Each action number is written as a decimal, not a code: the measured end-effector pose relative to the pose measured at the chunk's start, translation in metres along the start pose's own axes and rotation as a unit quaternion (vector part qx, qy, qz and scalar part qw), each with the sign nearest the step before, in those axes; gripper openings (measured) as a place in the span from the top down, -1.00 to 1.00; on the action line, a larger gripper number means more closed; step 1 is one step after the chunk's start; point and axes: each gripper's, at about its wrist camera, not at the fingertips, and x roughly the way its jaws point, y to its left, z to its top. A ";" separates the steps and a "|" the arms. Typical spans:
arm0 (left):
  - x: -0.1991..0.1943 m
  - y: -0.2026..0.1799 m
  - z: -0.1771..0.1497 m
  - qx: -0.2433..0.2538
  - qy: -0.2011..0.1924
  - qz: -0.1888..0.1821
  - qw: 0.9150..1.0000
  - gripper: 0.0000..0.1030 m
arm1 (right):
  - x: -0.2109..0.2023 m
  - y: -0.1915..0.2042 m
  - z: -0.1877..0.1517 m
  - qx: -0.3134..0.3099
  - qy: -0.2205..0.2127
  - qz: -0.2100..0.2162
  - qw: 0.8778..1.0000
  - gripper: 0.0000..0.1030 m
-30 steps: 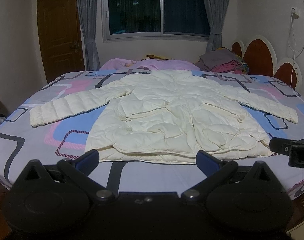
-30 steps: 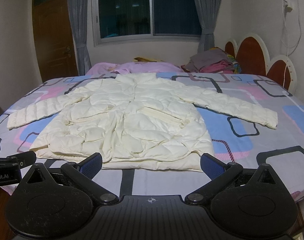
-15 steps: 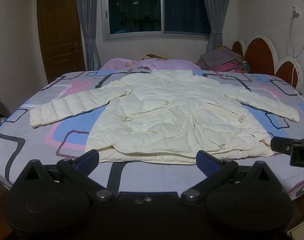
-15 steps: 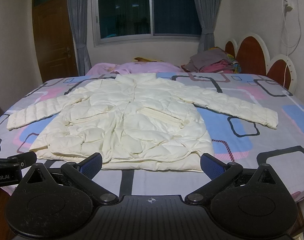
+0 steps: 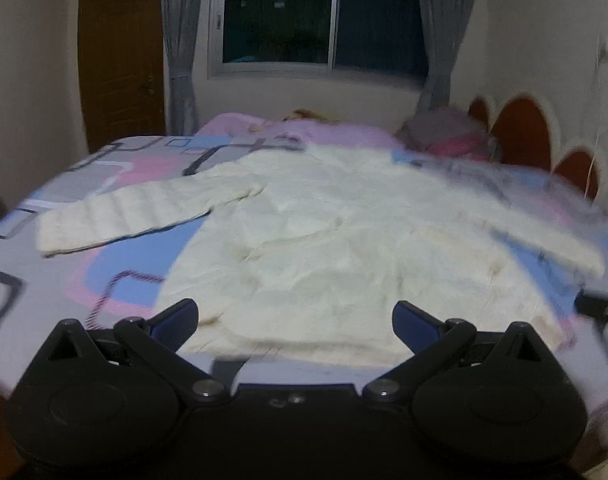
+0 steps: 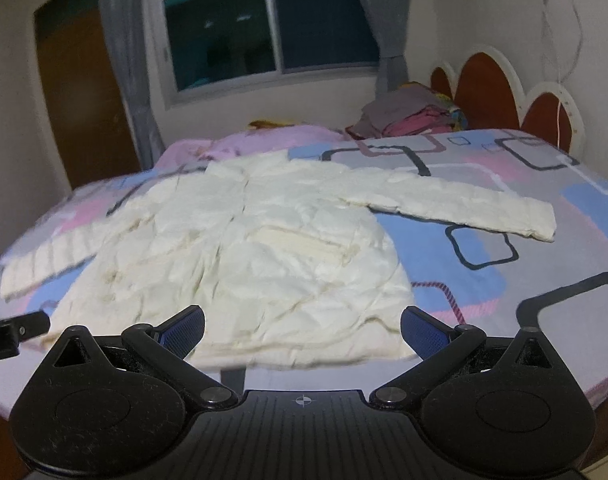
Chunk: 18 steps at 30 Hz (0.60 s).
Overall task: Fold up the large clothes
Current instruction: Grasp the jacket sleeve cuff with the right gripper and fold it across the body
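Note:
A cream quilted jacket [image 5: 335, 240] [image 6: 264, 248] lies flat on the bed, front up, both sleeves spread out sideways and the collar toward the window. My left gripper [image 5: 296, 316] is open above the jacket's near hem, holding nothing. My right gripper [image 6: 302, 326] is also open over the near hem, a little right of centre, with nothing between its fingers. The left sleeve's cuff [image 5: 60, 236] rests near the bed's left side; the right sleeve's cuff [image 6: 539, 224] lies toward the right. Both views are blurred.
The bed [image 6: 523, 272] has a grey, pink and blue patterned sheet. Pink bedding [image 6: 240, 144] and a pile of clothes [image 6: 407, 116] sit at the far edge. A scalloped headboard [image 6: 487, 88] stands at the right, a wooden door [image 5: 120, 56] at the left.
Both grippers have moved forward and closer to the jacket's hem, which now looms larger. The right view has tilted. The jacket itself has not moved.

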 end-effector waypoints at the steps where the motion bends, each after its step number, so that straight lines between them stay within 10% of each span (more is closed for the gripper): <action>1: 0.006 0.002 0.005 -0.011 -0.016 -0.004 1.000 -1.00 | 0.008 -0.006 0.005 0.011 0.001 -0.004 1.000 -1.00; 18: 0.123 -0.045 0.068 0.041 -0.011 -0.074 0.996 -0.97 | 0.070 -0.114 0.082 0.107 -0.058 -0.149 0.981 -0.99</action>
